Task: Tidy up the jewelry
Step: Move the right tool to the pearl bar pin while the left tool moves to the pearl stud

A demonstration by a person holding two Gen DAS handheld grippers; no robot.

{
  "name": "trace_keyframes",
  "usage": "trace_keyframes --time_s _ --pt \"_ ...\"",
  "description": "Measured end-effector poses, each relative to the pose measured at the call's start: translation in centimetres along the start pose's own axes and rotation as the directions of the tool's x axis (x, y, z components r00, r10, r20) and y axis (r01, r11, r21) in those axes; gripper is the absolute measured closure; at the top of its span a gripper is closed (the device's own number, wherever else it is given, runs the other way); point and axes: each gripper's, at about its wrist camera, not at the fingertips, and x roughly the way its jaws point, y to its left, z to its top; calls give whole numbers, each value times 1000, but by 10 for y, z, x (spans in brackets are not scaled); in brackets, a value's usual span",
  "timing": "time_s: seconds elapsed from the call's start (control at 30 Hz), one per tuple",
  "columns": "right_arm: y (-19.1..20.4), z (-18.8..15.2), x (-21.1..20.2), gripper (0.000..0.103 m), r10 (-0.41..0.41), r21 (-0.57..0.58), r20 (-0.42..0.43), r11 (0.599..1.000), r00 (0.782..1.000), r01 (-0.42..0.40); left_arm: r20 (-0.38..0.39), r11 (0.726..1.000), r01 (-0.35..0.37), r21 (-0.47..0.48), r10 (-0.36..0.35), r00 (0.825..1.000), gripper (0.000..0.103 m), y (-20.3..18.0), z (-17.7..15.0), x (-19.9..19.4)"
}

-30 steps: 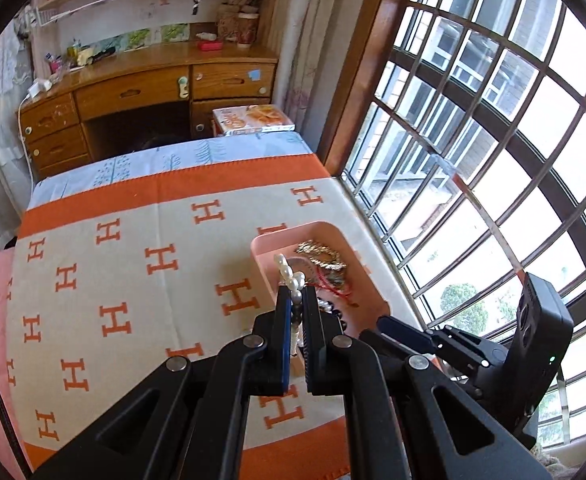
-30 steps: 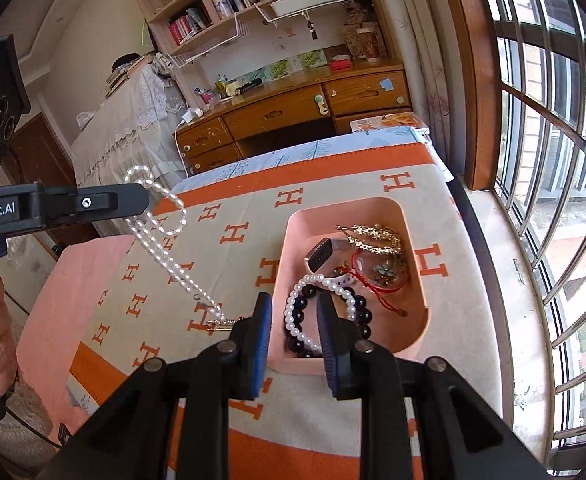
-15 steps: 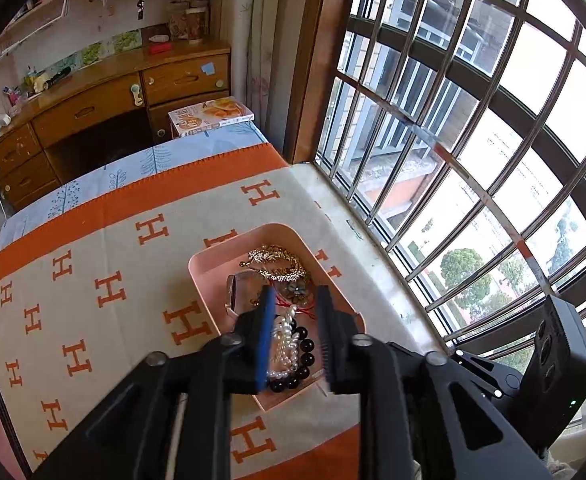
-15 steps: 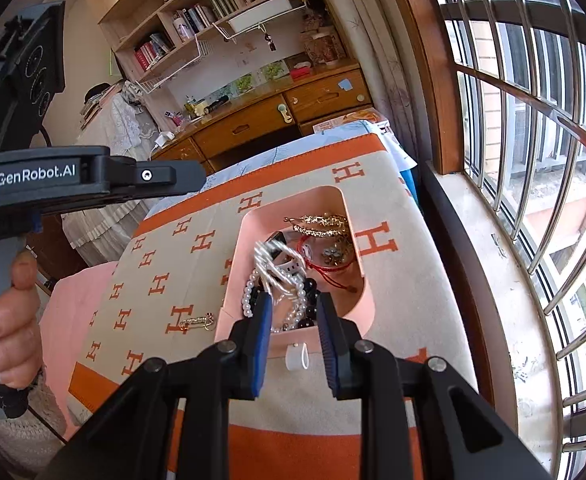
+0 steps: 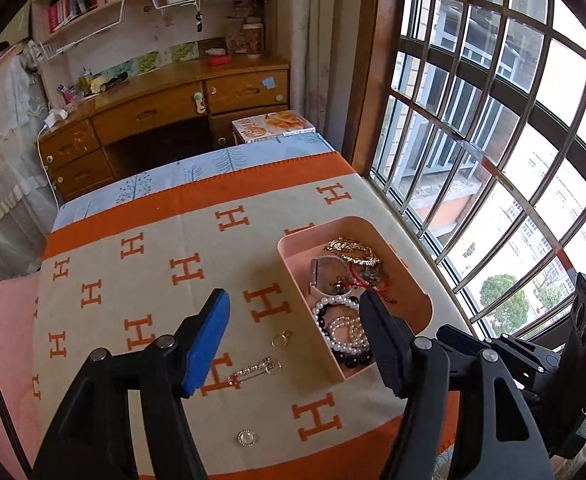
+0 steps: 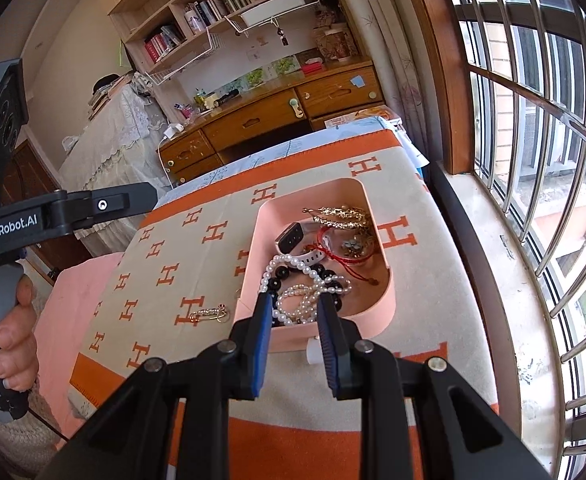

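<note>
My blanket [image 5: 141, 280] carries the pink tray [image 5: 293, 240] for gathering jewelry. My left gripper [image 5: 293, 312], jaws just opening and empty, released the pearl necklace [image 6: 313, 296] there; my right gripper [image 6: 295, 312] waits narrowly parted, empty. The clasp [image 5: 255, 370] remains outside.

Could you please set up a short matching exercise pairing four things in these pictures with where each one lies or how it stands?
Things:
1. pearl necklace
2. gold clasp
3. round brooch
4. left gripper

Places or states:
A. on the blanket, nearest the orange border
B. heaped in the pink tray
C. jaws apart, nothing between the pads
D. on the blanket, just beside the tray

Pairs: 1-B, 2-D, 3-A, 4-C
</note>
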Motion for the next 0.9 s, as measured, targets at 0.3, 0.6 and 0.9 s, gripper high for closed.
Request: trace_keyframes --time_s 0.3,0.6,0.9 --pt "25 -12 -1 80 7 -55 -12 998 1000 -8 -50 995 -92 -50 90 995 34 36 -67 1" --pt "45 -37 7 80 49 -81 -2 995 999 -50 -57 974 -194 -116 188 980 34 50 -142 30" --pt "45 -61 30 80 75 -65 -87 995 993 -81 -91 972 -191 -137 180 980 47 51 -166 53"
